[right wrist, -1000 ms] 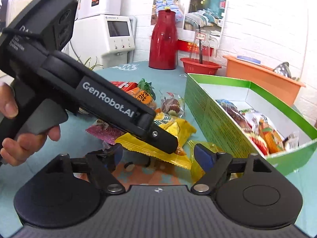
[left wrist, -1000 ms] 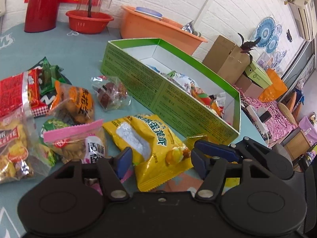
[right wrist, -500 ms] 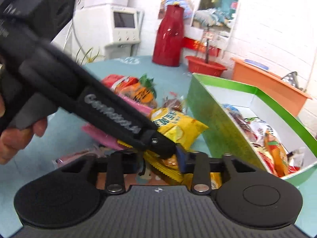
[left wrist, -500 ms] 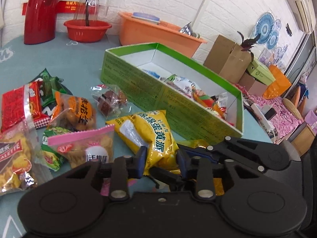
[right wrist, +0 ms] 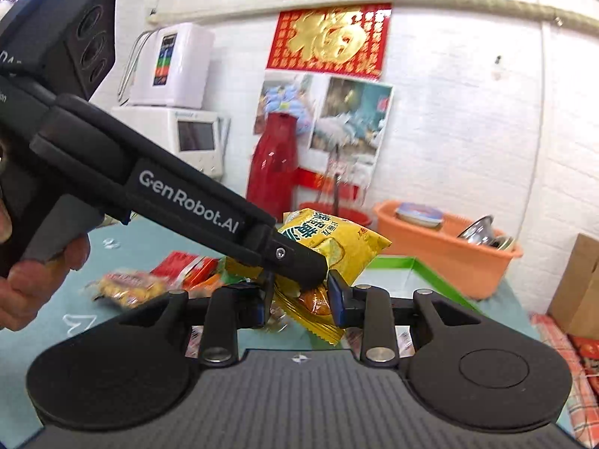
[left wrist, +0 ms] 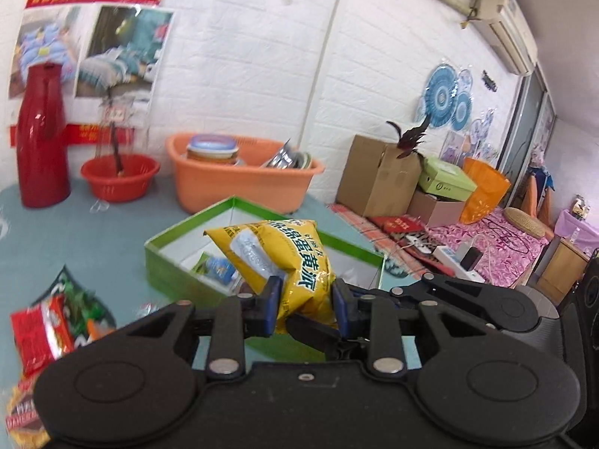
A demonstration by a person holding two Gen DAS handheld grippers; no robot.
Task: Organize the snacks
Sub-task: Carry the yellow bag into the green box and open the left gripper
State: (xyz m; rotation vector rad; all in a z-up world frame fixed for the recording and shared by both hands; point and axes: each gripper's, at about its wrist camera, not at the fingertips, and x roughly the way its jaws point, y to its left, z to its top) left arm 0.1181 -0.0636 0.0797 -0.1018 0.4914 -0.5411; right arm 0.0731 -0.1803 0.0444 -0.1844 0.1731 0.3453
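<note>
I hold the yellow snack bag (left wrist: 295, 262) with both tools at once. My left gripper (left wrist: 305, 301) is clenched on its lower part, the blue pads pressing in from both sides, and my right gripper (right wrist: 299, 295) pinches the sealed bottom edge, its jaws closing a little more on the foil. The bag is up in the air, clear of the table (left wrist: 93, 232), just in front of the green box (left wrist: 179, 280), which already has some packets inside. I think two grips are used because the bag is puffy and slippery, so one pinch alone could let it swing or slide out. Other snacks (left wrist: 48, 321) lie loose on the table at my left, apart from the box. To my judgement the step now is to carry this bag over the green wall and lay it inside.
</note>
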